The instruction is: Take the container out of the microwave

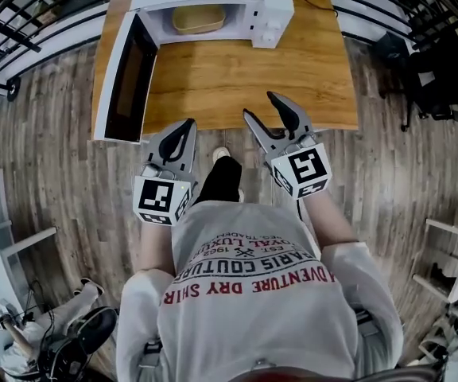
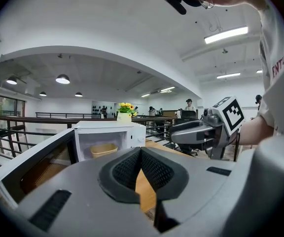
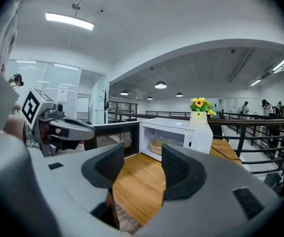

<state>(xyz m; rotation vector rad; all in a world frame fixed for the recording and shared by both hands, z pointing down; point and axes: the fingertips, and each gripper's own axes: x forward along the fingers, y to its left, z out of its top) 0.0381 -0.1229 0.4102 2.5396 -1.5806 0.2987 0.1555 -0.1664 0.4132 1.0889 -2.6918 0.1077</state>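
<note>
The container sits inside the microwave, in the open cavity, where nothing blocks a straight reach from the front. The door stands fully out toward 10 o'clock from you, so the opening faces you across the wooden worktop. Your left claw has its jaws pressed together with nothing between them. Your right claw is spread and empty, which suggests it is the one readied for the grasp. Both hang at the worktop's near edge, well apart from the container, which lies at 12 o'clock from the left claw and about 11 o'clock from the right.
</note>
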